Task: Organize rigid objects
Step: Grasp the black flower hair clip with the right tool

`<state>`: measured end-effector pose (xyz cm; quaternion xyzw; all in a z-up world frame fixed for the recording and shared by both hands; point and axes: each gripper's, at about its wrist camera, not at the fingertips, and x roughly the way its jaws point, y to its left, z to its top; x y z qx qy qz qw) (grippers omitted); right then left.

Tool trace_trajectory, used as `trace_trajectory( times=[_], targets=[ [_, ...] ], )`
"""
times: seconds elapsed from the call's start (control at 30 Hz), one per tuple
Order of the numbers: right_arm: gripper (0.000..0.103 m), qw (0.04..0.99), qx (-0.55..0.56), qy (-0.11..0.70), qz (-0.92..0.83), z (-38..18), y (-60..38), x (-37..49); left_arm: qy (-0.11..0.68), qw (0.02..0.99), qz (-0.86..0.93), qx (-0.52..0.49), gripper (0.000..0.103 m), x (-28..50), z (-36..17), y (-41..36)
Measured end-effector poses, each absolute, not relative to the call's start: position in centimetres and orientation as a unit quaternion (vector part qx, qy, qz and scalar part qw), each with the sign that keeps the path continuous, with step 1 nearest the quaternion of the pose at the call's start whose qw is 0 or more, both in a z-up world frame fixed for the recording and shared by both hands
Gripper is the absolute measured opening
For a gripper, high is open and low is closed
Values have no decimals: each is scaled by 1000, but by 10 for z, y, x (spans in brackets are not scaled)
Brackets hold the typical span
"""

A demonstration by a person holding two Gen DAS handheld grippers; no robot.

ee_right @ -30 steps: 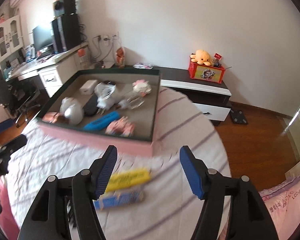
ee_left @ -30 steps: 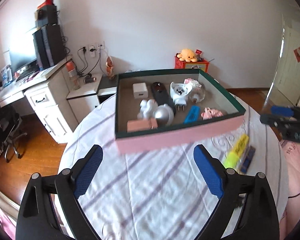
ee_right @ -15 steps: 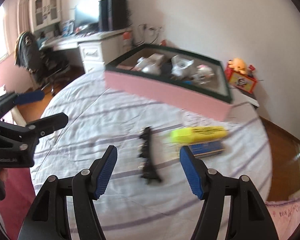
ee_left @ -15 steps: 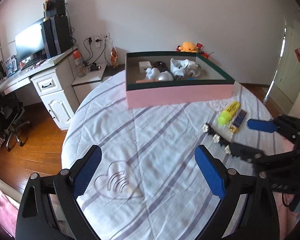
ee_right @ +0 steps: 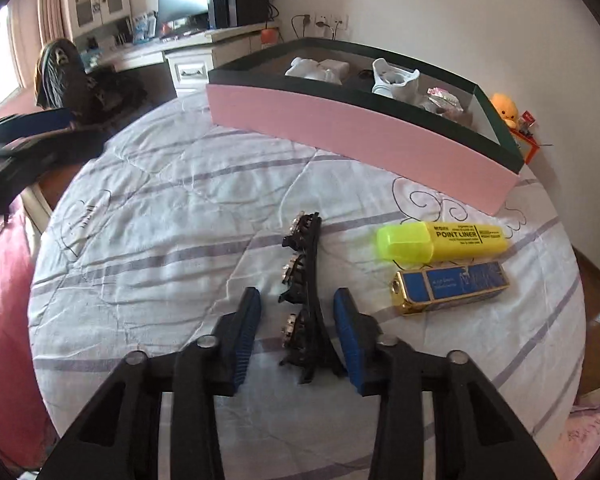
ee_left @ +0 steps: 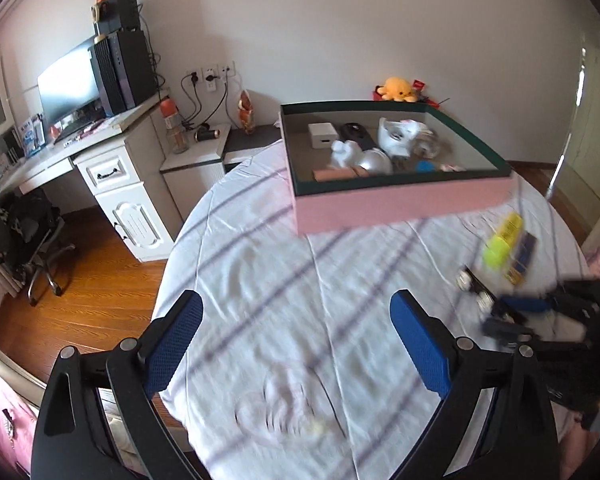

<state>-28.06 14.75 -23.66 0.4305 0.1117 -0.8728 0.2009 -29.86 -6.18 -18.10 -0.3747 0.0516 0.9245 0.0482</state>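
A black hair clip with small beads (ee_right: 303, 280) lies on the striped white cloth. My right gripper (ee_right: 297, 304) is low over it, its blue pads on either side of the clip's near end, narrowed but apart from it. A yellow highlighter (ee_right: 440, 240) and a blue-and-gold case (ee_right: 452, 286) lie to the right. The pink box with a dark green rim (ee_right: 360, 132) holds several small items. My left gripper (ee_left: 296, 340) is open and empty above the cloth; the box (ee_left: 400, 200), highlighter (ee_left: 504, 240) and right gripper (ee_left: 540, 316) show there.
The round table (ee_left: 260, 280) is covered in a striped quilt. A white desk (ee_left: 112, 168) with a monitor and an office chair (ee_left: 24, 232) stand to the left. A low cabinet with a yellow plush toy (ee_left: 398, 88) is behind the box.
My right gripper has dropped down to the hair clip and narrowed its jaws around its near end. My left gripper has shifted slightly, still open.
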Motion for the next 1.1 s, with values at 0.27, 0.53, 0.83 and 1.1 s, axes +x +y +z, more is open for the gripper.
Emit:
trace_trajectory(
  times=[0.27, 0.53, 0.83, 1.1],
  targets=[
    [19, 228, 421, 100, -872, -223, 161, -286, 36, 45, 927, -370, 93, -371, -171, -63],
    [19, 210, 378, 81, -898, -187, 182, -309, 48, 43, 917, -393, 71, -424, -177, -55],
    [20, 155, 369, 80, -913, -170, 213, -365, 73, 59, 907, -410, 40, -453, -188, -45],
    [20, 145, 355, 87, -919, -154, 211, -404, 95, 60, 898, -425, 12, -475, -202, -37]
  ],
)
